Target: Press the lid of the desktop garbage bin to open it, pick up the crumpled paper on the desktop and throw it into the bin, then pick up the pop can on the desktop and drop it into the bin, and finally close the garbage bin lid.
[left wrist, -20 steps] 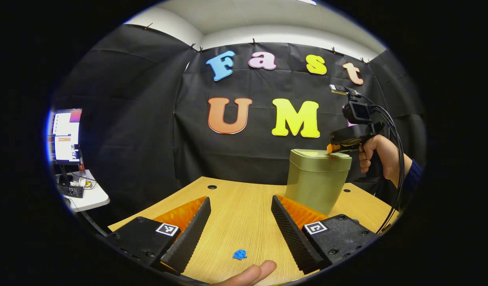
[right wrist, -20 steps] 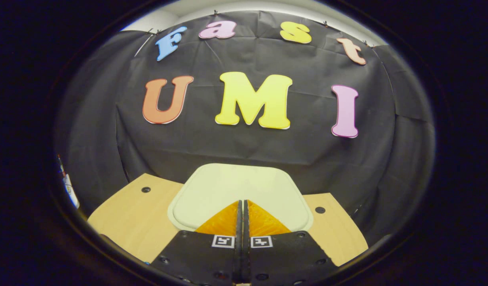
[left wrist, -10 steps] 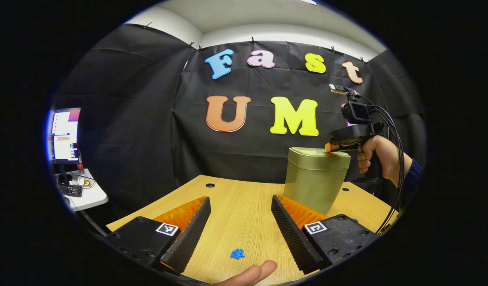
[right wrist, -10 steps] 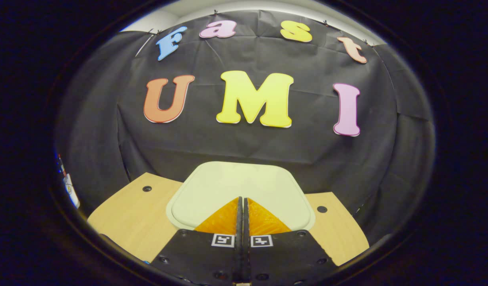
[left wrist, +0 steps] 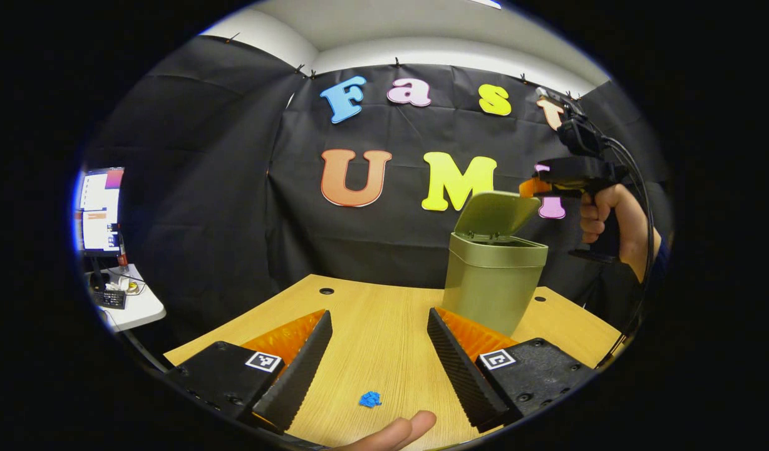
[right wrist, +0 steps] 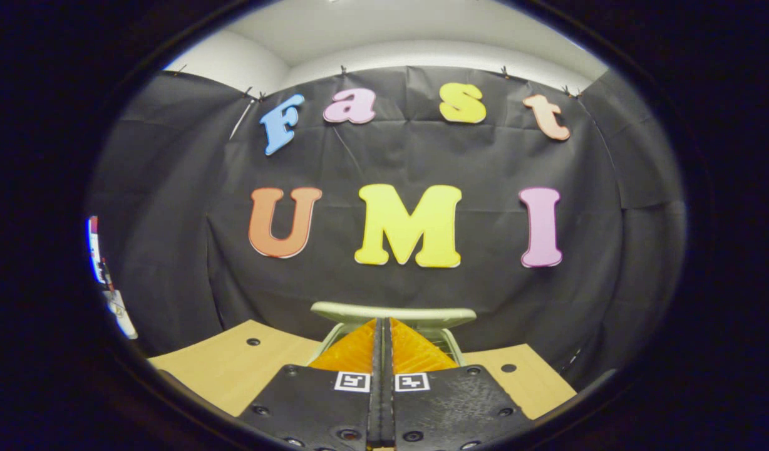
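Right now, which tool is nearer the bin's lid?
Right. The right tool hangs just above the raised lid, while the left tool sits low over the table, well short of it.

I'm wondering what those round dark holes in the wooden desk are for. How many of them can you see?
2 show in the left gripper view, both near the desk's far edge: one hole left of the green bin, one hole right of it. More may be hidden behind the bin.
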Demonstrator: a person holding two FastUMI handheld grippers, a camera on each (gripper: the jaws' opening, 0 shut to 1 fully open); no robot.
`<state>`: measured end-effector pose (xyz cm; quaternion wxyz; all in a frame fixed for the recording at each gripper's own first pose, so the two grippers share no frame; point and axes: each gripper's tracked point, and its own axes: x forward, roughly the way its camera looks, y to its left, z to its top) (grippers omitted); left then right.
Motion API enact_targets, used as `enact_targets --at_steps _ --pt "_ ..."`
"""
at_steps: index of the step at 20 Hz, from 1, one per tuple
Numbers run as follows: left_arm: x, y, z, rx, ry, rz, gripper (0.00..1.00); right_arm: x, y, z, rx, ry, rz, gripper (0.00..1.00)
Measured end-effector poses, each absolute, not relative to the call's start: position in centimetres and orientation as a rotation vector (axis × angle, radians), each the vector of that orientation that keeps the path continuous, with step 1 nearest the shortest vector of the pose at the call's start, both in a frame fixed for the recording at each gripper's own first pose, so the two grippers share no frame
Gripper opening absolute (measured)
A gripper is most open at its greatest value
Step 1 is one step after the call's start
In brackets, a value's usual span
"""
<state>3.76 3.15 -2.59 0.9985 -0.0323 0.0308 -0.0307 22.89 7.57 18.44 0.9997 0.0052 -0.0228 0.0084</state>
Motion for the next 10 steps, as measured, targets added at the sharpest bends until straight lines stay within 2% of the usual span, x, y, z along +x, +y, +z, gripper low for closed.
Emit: enact_targets --at_steps 4,8,10 --pt "3.7 2.7 -2.6 -0.057 0.061 -0.076 0.99 17.1 8.3 21.5 0.018 -0.142 0.023 0.0" --pt "3.7 2.6 -2.6 -0.066 0.064 -0.078 0.98 11.8 9.4 21.6 -0.029 -0.164 0.038 0.0" --pt "3.7 2.6 -2.7 -0.057 0.065 -0.078 0.99 9.3 10.1 21.4 -0.057 -0.174 0.046 0.19"
